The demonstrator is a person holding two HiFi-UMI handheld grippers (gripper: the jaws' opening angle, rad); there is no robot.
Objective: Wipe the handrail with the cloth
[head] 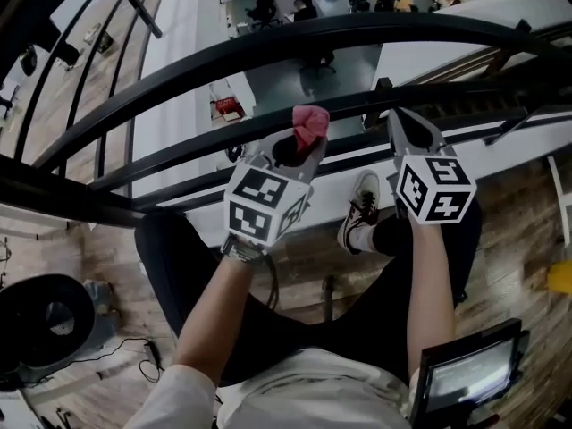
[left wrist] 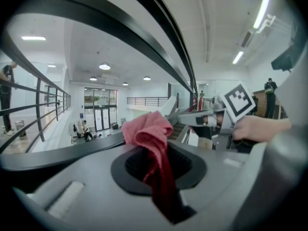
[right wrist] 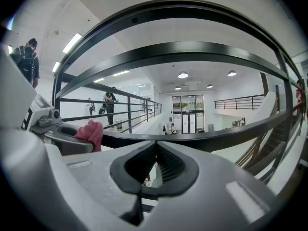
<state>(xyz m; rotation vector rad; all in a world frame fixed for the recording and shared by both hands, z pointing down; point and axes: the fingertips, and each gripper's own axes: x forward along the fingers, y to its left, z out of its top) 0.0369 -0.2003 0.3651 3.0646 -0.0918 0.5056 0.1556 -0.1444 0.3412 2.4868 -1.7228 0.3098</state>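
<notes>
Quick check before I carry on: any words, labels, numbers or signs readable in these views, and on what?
No readable text in any view.
Marker cube on the left gripper, and the one on the right gripper: black-and-white square patterns only, no letters.
Red-and-white item on the floor below: too small to read.
Screen at lower right: blurred, nothing legible.

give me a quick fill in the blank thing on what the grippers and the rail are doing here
1. The left gripper is shut on the cloth, while the right gripper has its jaws together on ___.
2. The handrail in front of the person is ___ in colour.
3. In the head view, the cloth shows to the ___ of the right gripper.

Missing words: nothing; black; left
</notes>
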